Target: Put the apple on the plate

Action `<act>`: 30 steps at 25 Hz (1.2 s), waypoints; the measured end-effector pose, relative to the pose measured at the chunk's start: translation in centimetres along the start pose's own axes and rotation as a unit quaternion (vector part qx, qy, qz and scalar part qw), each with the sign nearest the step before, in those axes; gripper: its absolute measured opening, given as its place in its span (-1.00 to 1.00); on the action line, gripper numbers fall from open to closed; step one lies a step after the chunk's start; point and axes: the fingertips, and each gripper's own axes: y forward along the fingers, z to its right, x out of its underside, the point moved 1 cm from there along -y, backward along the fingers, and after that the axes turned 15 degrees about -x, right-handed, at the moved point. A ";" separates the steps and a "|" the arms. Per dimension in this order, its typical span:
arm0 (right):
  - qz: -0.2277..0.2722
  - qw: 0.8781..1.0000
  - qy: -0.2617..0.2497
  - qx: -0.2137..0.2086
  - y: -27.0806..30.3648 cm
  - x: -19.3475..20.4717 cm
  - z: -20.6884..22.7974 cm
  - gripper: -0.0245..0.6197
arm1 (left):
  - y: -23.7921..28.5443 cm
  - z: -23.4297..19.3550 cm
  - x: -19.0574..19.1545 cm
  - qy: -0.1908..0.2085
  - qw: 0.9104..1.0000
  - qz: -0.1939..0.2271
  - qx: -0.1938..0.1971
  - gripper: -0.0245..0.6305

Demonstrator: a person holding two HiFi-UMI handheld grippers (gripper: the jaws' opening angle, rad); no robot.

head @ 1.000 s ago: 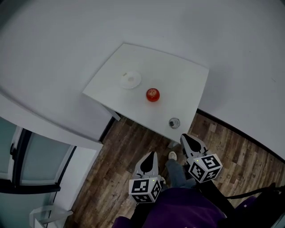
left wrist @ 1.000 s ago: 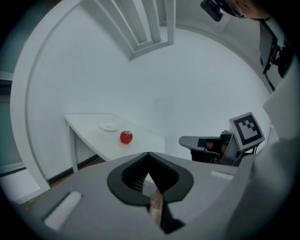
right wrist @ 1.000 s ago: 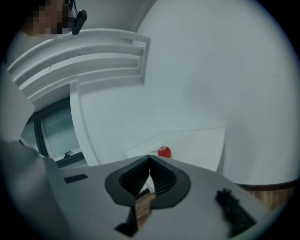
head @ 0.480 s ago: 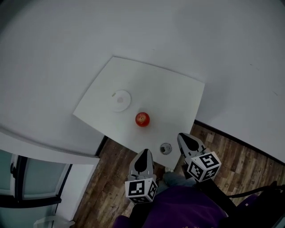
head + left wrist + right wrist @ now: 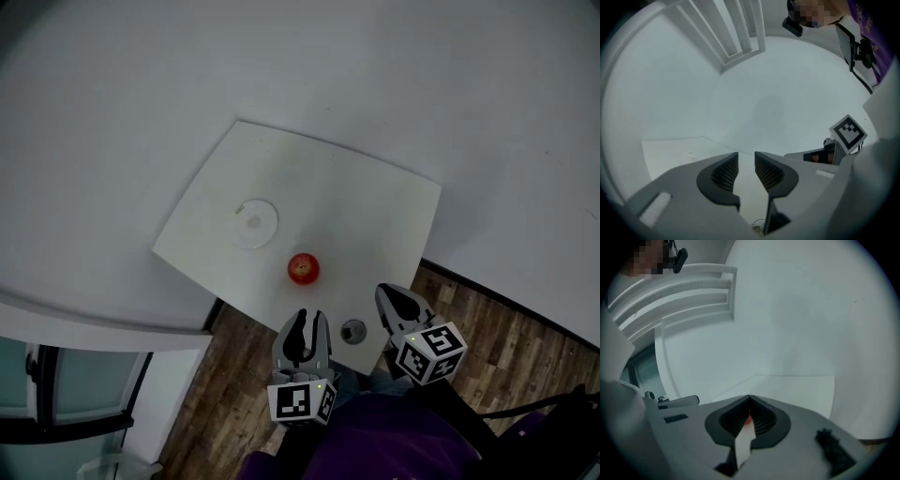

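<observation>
While left gripper (image 5: 308, 321) hangs at edge of table (image 5: 356, 206) in head view, apple (image 5: 303, 269) sits just ahead of it, plate (image 5: 254, 223) farther ahead, leftward; right gripper (image 5: 390, 292) alongside.
Left gripper view: jaws slightly apart, just been opening, nothing between.
Right gripper view: jaws together, empty, apple straight ahead.

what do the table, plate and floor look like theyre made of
The table has a smooth, matte white top with even colour and no grain: probably laminate or painted board, but I can't tell which. The plate is white with a thin raised rim: ceramic or plastic, this view leaves it open. The floor shows brown planks with grain and seams: wood or wood-look laminate.
</observation>
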 end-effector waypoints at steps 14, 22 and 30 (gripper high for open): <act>0.011 0.999 -0.005 0.048 3.7 -2.6 2.1 -0.89 | 9.2 -2.8 3.9 0.029 0.994 -0.096 0.032 -0.27; 0.001 0.998 -0.009 0.066 5.1 -2.4 2.8 -0.89 | 13.1 -4.1 6.6 0.062 0.990 -0.122 0.038 0.25; -0.006 0.997 -0.010 0.082 5.7 -2.4 3.6 -0.89 | 15.7 -4.6 10.4 0.090 0.979 -0.176 0.048 0.41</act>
